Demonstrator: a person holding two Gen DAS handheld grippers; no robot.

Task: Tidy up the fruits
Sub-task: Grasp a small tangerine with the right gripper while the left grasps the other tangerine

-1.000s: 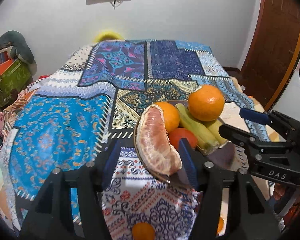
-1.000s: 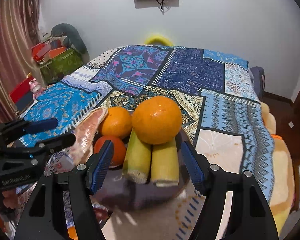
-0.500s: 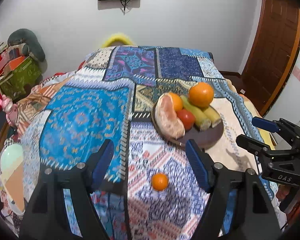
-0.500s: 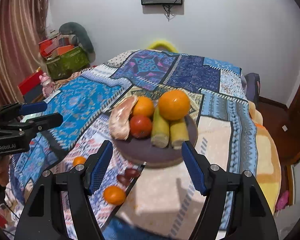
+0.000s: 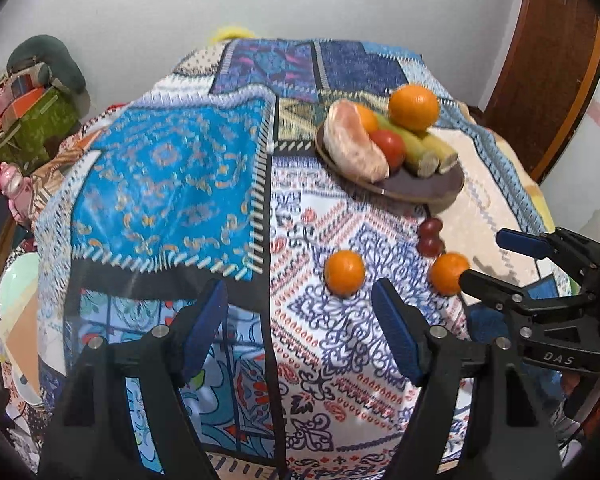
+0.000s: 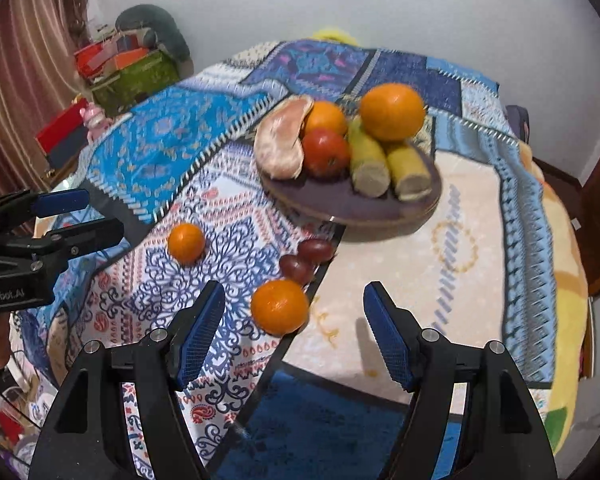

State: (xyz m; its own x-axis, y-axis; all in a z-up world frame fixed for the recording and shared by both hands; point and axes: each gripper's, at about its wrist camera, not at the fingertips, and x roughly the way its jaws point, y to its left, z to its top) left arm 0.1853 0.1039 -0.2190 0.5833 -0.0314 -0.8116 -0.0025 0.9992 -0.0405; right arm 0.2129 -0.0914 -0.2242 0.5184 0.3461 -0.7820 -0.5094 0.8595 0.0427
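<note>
A dark round plate [image 5: 419,190] [image 6: 339,208] on the patterned cloth holds a peeled pomelo piece [image 5: 353,146], a tomato [image 6: 325,152], two oranges and two yellow-green stalks [image 6: 367,160]. Loose on the cloth lie two small oranges [image 5: 344,273] [image 5: 445,273], also seen in the right wrist view [image 6: 186,242] [image 6: 280,306], and two small dark red fruits [image 5: 429,236] [image 6: 305,258]. My left gripper [image 5: 301,330] is open and empty, just short of the left orange. My right gripper [image 6: 294,330] is open and empty, the near orange just ahead of its jaws.
The cloth-covered bed [image 5: 172,168] drops off at its near edge. Boxes and clutter [image 6: 128,64] stand at the far left by a curtain. A wooden door [image 5: 547,64] is at the right. A pale green plate [image 5: 16,284] lies low at the left.
Both grippers have pulled back and up from the plate. The plate now sits farther away, and the loose oranges and dark red fruits have come into view near the jaws.
</note>
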